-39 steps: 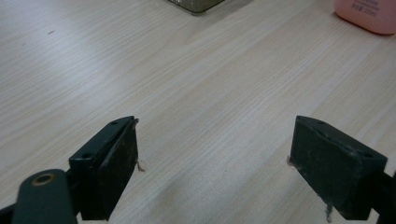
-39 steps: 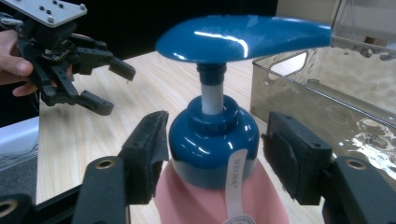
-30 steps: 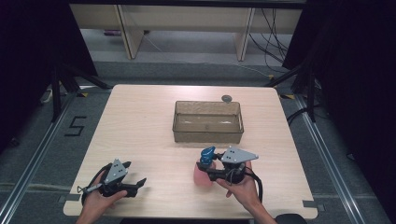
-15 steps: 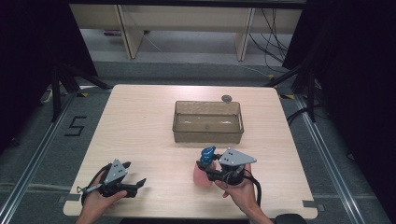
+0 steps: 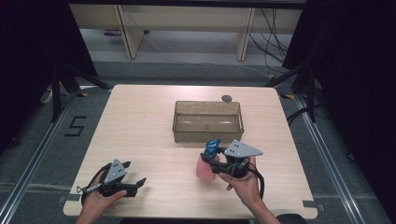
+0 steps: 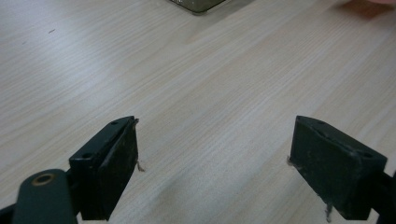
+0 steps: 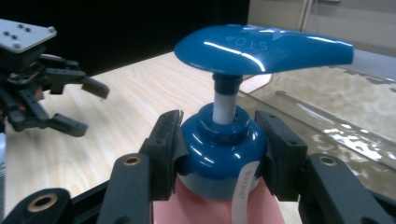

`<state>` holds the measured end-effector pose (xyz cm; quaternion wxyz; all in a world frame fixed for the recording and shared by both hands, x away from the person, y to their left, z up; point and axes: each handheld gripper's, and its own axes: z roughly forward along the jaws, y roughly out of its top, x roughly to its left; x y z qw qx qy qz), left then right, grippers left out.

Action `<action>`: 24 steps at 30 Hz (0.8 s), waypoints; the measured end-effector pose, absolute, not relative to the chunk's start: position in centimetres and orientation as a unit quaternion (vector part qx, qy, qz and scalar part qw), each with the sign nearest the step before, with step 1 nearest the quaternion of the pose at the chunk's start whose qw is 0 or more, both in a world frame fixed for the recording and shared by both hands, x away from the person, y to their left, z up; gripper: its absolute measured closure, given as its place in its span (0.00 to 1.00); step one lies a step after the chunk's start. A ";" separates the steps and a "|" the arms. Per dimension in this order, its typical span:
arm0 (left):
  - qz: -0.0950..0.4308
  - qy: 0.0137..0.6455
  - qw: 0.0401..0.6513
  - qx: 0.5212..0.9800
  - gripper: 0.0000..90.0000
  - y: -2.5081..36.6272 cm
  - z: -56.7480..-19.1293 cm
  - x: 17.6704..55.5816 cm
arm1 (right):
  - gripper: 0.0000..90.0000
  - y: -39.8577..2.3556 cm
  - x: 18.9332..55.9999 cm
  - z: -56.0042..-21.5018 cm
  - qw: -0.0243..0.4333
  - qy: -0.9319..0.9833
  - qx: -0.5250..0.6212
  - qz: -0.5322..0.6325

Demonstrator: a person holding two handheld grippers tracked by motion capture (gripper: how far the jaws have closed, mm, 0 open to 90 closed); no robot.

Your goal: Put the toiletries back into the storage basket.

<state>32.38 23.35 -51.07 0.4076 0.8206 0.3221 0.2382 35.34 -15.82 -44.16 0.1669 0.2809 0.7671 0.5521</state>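
A pink pump bottle [image 5: 204, 168] with a blue pump head [image 7: 261, 49] stands upright near the table's front edge, right of the middle. My right gripper [image 5: 208, 158] is shut on its blue collar, a pad [image 7: 164, 140] pressing on each side just under the pump stem. In the right gripper view the right gripper [image 7: 219, 144] has the collar squeezed between both jaws. My left gripper [image 5: 139, 184] rests at the front left of the table, open. Bare wood lies between the jaws of the left gripper [image 6: 215, 168] in its own view. It shows again farther off as the left gripper [image 7: 70, 102].
A clear brownish bin [image 5: 208, 102] sits at the table's middle, just beyond the bottle, and looks to hold nothing; its wall [image 7: 336, 107] is close behind the pump head. A small dark round object [image 5: 227, 98] lies behind the bin. The light wooden table [image 5: 140, 121] has room at the left.
The right gripper has shifted only slightly at the bottle's collar. The left gripper and the bin have not moved.
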 end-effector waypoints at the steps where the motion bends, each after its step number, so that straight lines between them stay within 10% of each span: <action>1: 0.238 0.325 0.408 0.819 0.17 23.3 -51.1 32.3 | 0.60 -15.9 35.2 -44.0 0.164 0.768 0.297 0.544; 24: 0.236 0.331 0.409 0.817 0.17 23.5 -51.0 32.3 | 0.60 -17.4 38.3 -40.6 0.197 0.755 0.305 0.545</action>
